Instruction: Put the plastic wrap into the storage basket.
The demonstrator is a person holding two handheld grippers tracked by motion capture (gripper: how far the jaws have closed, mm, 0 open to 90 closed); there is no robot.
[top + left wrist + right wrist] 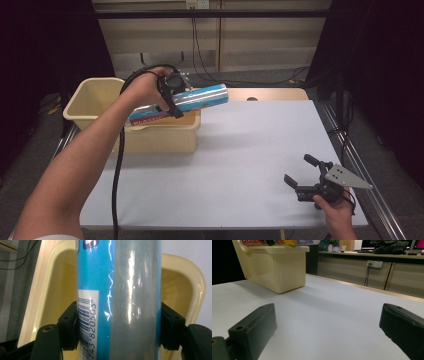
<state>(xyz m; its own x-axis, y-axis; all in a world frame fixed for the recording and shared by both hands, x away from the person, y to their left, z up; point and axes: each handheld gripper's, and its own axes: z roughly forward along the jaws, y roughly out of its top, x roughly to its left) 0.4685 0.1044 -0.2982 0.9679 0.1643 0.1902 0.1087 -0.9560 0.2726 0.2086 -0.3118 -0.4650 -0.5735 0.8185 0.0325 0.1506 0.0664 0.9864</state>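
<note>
1. Broadly spread across the high view: a pale grey table point(240, 165), with a strip of bare wood along its far edge.
2. Standing on the far left part of that table: a cream plastic bin point(95, 97), open at the top; seen side-on in the right gripper view point(279, 272) and from above in the left gripper view point(192, 282).
3. Held across the bin's near right rim, well above its floor: a blue roll of plastic wrap point(200, 97), lying nearly level, its shiny end poking out past the bin over the table, its printed end toward the person's forearm. Possibly resting on the rim, though hard to tell from above.
4. Reaching in from the lower left: a bare forearm, ending at the left gripper point(172, 95), clenched on the roll about midway along it.
5. Confirmed up close in the left gripper view: both black pads point(68, 327) pressed against opposite sides of the roll point(120, 300), barcode label facing the camera, the bin's hollow behind.
6. Resting low near the table's front right corner, well apart from bin and roll: the right gripper point(302, 175), held in the person's hand, jaws spread wide with nothing between them.
7. Shown in the right gripper view: two black pads point(254, 332) far apart, bare table between.
</note>
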